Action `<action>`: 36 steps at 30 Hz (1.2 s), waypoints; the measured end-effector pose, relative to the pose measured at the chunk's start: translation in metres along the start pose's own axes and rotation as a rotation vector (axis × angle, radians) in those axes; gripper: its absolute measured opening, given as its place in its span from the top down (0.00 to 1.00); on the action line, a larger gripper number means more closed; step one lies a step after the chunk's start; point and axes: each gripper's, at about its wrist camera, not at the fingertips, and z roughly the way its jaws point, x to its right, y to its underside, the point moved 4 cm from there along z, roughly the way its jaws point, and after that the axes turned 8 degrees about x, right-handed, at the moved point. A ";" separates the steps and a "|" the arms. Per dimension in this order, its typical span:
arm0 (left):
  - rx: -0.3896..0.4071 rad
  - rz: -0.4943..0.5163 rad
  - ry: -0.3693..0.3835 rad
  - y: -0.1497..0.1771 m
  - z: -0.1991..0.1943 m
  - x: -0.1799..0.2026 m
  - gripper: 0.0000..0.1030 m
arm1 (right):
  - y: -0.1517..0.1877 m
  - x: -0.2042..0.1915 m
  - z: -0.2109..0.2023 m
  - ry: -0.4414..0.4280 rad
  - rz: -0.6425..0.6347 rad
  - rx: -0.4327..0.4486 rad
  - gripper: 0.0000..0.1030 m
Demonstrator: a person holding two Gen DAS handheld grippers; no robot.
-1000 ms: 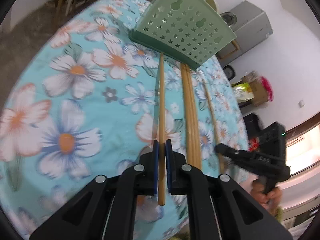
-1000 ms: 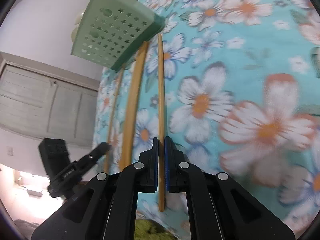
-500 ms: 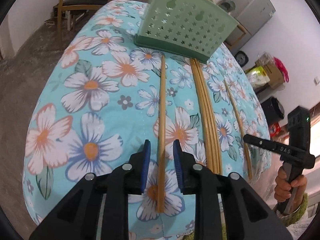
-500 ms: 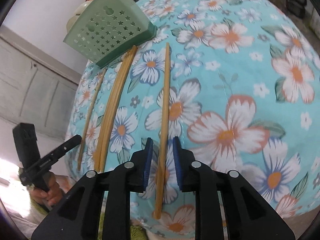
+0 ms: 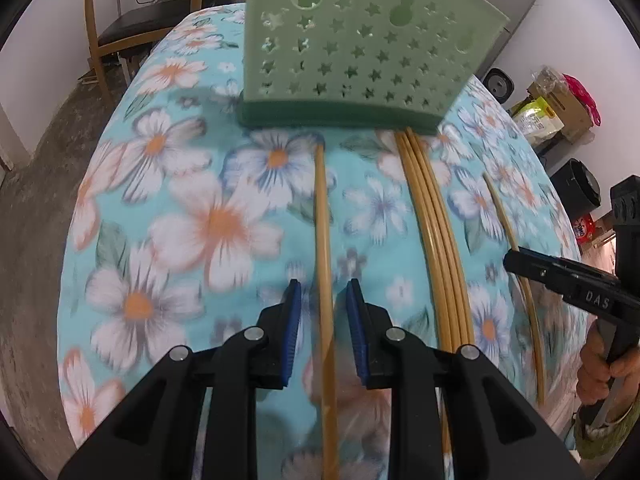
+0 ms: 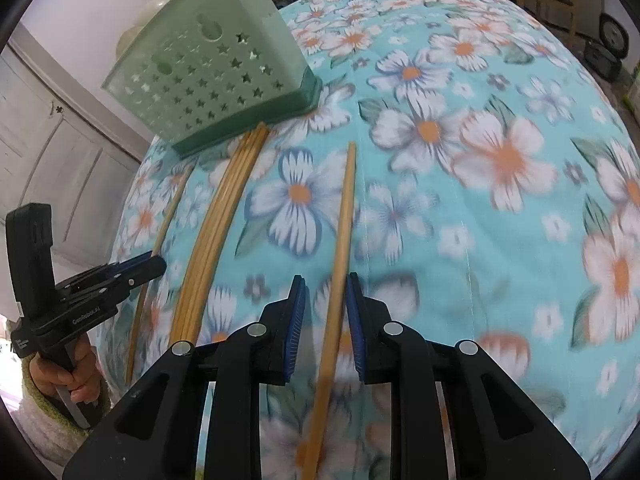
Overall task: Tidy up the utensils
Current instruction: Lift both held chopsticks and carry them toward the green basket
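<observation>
Left wrist view: my left gripper [image 5: 324, 300] has its blue-padded fingers [image 5: 294, 320] parted, one on each side of a lone chopstick [image 5: 323, 220]. They are not gripping it, and a gap shows on both sides. The chopstick lies lengthwise on the floral tablecloth [image 5: 180, 220], its far tip just short of the dark base of the green star-punched basket [image 5: 360, 40]. To the right lies a bundle of chopsticks [image 5: 436, 232], its far ends meeting the basket base. Further right lies a thin chopstick [image 5: 516, 248].

Lettering: "DAS" is legible on the body of my right gripper [image 5: 510, 258], held in my right hand [image 5: 604, 368] at the right margin.

Room: bare cloth extends left of the lone chopstick to the table edge. Beyond it are the floor and a wooden chair [image 5: 120, 20].

Right wrist view: the right gripper [image 6: 325, 292] is likewise spread, empty, its fingers either side of a lone chopstick [image 6: 344, 208]. I cannot tell whether it is the same one. The bundle [image 6: 218, 216] and thin chopstick [image 6: 160, 236] lie to its left, with the basket [image 6: 208, 68] at their far end. My left gripper [image 6: 158, 266] at the left margin carries a label that appears to read "GenRobot.ai". Wide bare cloth lies to the right.
</observation>
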 end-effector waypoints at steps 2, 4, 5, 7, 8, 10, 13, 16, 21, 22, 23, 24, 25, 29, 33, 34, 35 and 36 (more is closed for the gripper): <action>0.005 0.001 -0.007 -0.011 0.007 0.000 0.78 | -0.007 0.000 0.005 0.002 0.001 0.002 0.80; 0.009 -0.001 -0.014 -0.017 0.012 -0.001 0.79 | -0.013 0.001 0.010 0.005 0.002 0.005 0.82; 0.012 0.000 -0.018 -0.020 0.014 -0.001 0.80 | -0.016 -0.001 0.013 0.006 0.004 0.006 0.82; 0.017 0.003 -0.029 -0.027 0.018 -0.002 0.82 | -0.022 -0.002 0.019 0.008 0.008 0.010 0.85; 0.020 0.005 -0.037 -0.029 0.020 -0.001 0.83 | -0.023 -0.001 0.020 0.008 0.010 0.012 0.85; 0.025 0.011 -0.052 -0.032 0.022 0.000 0.85 | -0.025 0.000 0.022 0.011 0.017 0.017 0.88; 0.040 0.030 -0.095 -0.036 0.026 0.003 0.89 | -0.027 0.001 0.023 0.020 0.025 0.026 0.94; 0.059 0.057 -0.136 -0.037 0.027 0.009 0.94 | -0.027 0.003 0.022 0.018 0.040 0.034 0.95; 0.074 0.056 -0.142 -0.036 0.020 0.010 0.95 | -0.027 0.009 0.006 0.011 0.054 0.053 0.95; 0.077 0.057 -0.141 -0.037 0.018 0.011 0.95 | -0.027 0.009 0.002 0.009 0.056 0.061 0.95; 0.082 0.058 -0.143 -0.038 0.018 0.014 0.95 | -0.028 0.011 -0.003 0.006 0.058 0.067 0.95; 0.089 0.062 -0.145 -0.038 0.015 0.016 0.95 | -0.028 0.011 -0.007 0.004 0.059 0.074 0.95; 0.095 0.065 -0.145 -0.039 0.011 0.016 0.95 | -0.028 0.012 -0.012 0.001 0.060 0.082 0.95; 0.132 0.086 -0.152 -0.039 -0.010 0.021 0.95 | -0.030 0.012 -0.034 -0.013 0.063 0.124 0.95; 0.179 0.124 -0.167 -0.040 -0.033 0.031 0.95 | -0.031 0.010 -0.056 -0.023 0.060 0.167 0.95; 0.190 0.135 -0.170 -0.040 -0.038 0.034 0.95 | -0.031 0.010 -0.062 -0.026 0.059 0.177 0.95; 0.202 0.146 -0.172 -0.040 -0.043 0.038 0.95 | -0.032 0.006 -0.064 -0.026 0.058 0.186 0.95; 0.209 0.152 -0.174 -0.041 -0.047 0.041 0.95 | -0.032 0.005 -0.069 -0.028 0.056 0.196 0.95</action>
